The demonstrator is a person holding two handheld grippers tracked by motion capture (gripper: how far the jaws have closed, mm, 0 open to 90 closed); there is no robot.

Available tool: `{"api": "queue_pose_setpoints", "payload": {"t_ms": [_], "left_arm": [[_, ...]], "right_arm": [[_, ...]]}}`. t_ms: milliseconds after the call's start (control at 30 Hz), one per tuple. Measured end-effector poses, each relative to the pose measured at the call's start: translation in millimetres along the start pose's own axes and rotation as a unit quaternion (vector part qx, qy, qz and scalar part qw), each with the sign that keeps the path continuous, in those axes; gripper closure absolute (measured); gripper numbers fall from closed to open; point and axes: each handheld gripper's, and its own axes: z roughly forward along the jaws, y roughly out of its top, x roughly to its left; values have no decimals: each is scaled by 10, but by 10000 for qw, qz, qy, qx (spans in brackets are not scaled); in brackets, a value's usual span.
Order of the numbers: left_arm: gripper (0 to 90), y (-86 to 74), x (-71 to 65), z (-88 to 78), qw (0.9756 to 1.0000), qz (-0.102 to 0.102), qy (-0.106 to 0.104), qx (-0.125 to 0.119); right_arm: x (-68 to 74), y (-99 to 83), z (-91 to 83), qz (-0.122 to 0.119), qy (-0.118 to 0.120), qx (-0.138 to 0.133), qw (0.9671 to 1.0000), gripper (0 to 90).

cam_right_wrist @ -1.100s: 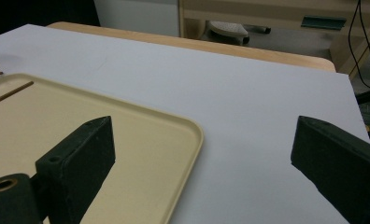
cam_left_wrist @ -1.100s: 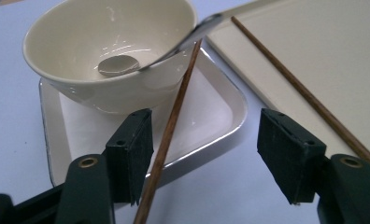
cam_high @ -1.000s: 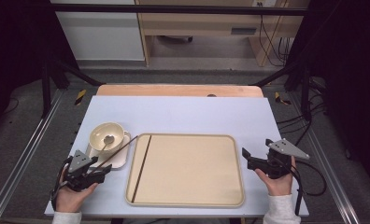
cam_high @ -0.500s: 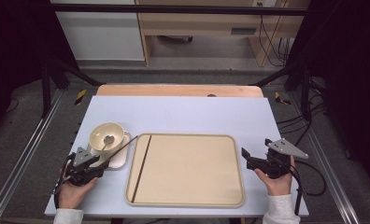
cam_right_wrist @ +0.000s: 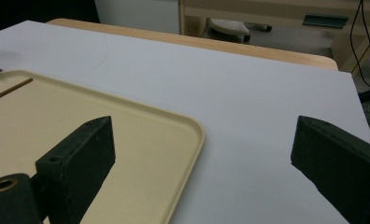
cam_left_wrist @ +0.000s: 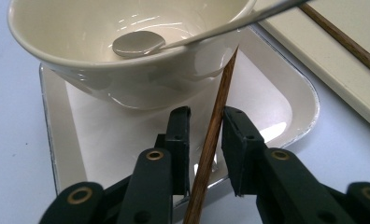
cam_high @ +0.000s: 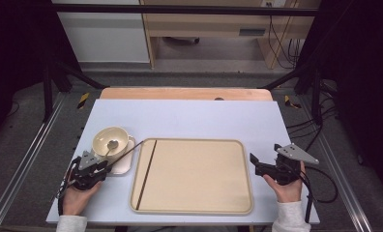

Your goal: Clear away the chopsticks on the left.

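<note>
Left gripper has just been narrowing its jaws around a thin brown chopstick; a slim gap shows on both sides, so no pinch yet. The stick's long axis runs straight away between the black pads, tip leaning at the glossy cream bowl, which sits on a white rounded-square plate with a metal spoon inside. A second chopstick lies on the matte beige tray. Right gripper waits well apart, jaws spread wide.
</note>
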Motion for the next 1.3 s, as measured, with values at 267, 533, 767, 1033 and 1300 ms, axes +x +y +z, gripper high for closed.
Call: {"api": "queue_pose_setpoints", "payload": {"t_ms": [267, 533, 767, 1033, 1300], "left_arm": [[789, -8, -4, -9, 9999, 40, -131, 15], [837, 4, -44, -24, 9995, 134, -289, 29], [848, 14, -70, -61, 9994, 130, -317, 9], [849, 36, -156, -115, 9992, 210, -352, -20], [848, 100, -287, -188, 9991, 229, -313, -163]], "right_arm": [[-3, 1, -4, 5, -3, -9, 10000, 69], [-3, 0, -5, 4, -5, -9, 10000, 69], [-9, 2, -13, 12, -11, -13, 10000, 69], [-16, 9, -30, 20, -13, -42, 10000, 69], [-15, 10, -34, 17, -18, -51, 10000, 68]]}}
